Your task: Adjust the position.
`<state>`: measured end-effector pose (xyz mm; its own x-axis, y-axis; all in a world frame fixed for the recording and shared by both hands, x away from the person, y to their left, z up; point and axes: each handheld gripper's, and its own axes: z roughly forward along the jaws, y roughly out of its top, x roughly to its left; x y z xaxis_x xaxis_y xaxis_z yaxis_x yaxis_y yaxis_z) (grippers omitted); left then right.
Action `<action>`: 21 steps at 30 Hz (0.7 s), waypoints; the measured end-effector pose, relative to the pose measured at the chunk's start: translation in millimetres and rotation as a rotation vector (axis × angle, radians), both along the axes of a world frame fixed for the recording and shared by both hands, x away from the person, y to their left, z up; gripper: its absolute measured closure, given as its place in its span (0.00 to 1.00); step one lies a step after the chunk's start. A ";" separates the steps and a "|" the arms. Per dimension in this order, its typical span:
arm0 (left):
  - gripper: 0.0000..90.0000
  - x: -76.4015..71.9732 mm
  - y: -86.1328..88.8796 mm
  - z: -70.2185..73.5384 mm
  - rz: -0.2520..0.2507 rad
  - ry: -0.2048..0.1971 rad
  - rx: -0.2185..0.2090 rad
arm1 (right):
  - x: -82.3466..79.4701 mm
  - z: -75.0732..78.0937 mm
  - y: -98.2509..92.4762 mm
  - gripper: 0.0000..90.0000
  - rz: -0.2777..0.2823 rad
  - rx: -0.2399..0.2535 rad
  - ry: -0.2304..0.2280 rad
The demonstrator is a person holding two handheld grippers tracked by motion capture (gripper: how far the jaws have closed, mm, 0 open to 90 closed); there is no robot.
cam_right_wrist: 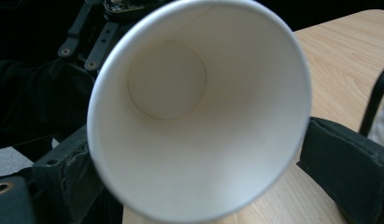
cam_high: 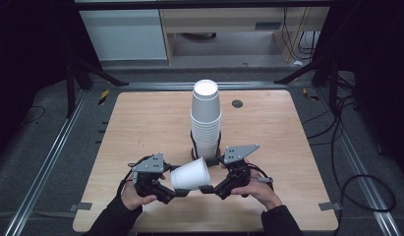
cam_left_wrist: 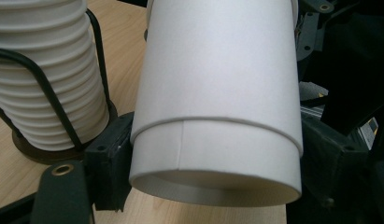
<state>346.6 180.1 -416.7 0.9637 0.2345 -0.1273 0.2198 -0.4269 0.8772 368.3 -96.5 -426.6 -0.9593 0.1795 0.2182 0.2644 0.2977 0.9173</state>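
— White paper cup (cam_left_wrist: 217,107) fills the foreground: two nested, one sleeve slid partly off the other, lying sideways above the table (cam_high: 140,123).
— Who holds it?
— Left gripper (cam_high: 182,191) pinches its base end; right gripper (cam_high: 209,188) pinches the rim end.
— Progress?
— Probably mid-separation; the cups aren't apart yet. Stack (cam_high: 206,118) in its black holder (cam_high: 193,147) waits behind.

**Two nested cups between black jaws**

A white paper cup (cam_left_wrist: 217,65) sits sleeved over a second white paper cup (cam_left_wrist: 213,158), whose base faces the camera, pressed between the left gripper (cam_left_wrist: 213,172)'s black pads. Left stands a ribbed stack of white cups (cam_left_wrist: 45,70) in a black wire holder (cam_left_wrist: 49,98) on the light wooden tabletop (cam_left_wrist: 124,37).
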 end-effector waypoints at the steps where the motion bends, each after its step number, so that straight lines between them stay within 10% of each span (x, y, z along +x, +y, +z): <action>1: 0.24 -0.5 -1.0 -0.3 -0.006 0.002 0.001 | -0.3 -0.1 0.7 0.05 0.005 0.002 0.002; 21: 0.23 -2.3 -7.7 -2.7 -0.032 0.008 0.022 | -1.5 -5.3 5.8 0.09 0.064 0.021 0.031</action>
